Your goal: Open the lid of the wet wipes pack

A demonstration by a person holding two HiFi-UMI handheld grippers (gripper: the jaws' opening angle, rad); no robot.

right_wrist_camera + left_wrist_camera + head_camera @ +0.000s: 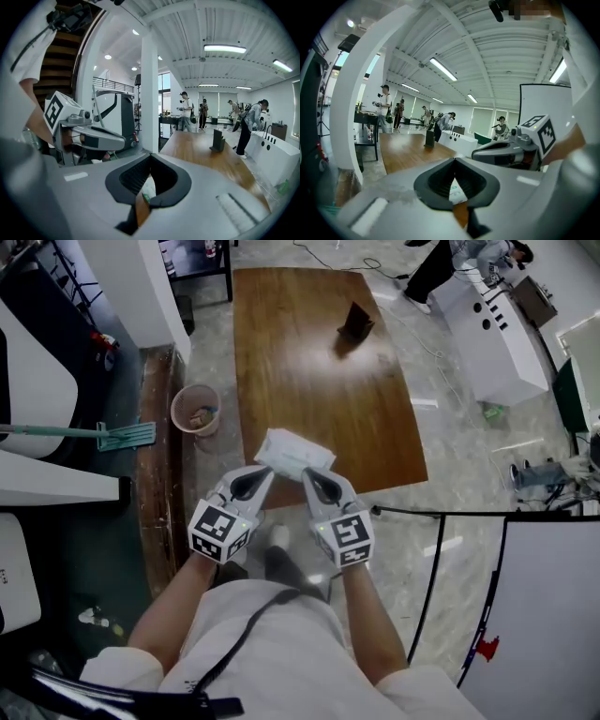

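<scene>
From my head view, the wet wipes pack (pixel 293 452) is a soft white pouch, slightly rumpled, with a faint grey fold across its top. I cannot make out its lid from here. It sits over the near edge of the wooden table (pixel 319 362), between my two grippers. My left gripper (pixel 267 471) has its tips at the pack's near left corner and my right gripper (pixel 308 473) at its near right corner. Both point away from me and converge on the pack. Further up the table stands a small dark object (pixel 356 322). On the floor to the left of the table is a pinkish bucket (pixel 195 410) with some brownish and blue bits inside that are too small to name.

In my left gripper view, the jaws of the left gripper (pixel 454 161) are closed together at their tips. A strip of the pack (pixel 457 190), white with green print, is caught in the gap between the dark pads. My right gripper (pixel 506 152) lies close by on the right.

In my right gripper view, the jaws of the right gripper (pixel 150 157) are fully closed too. A white sliver of the pack (pixel 146 186) with a touch of green shows between the pads, pinched there. My left gripper (pixel 91 135) is just to the left, and the table (pixel 201 154) stretches ahead.
</scene>
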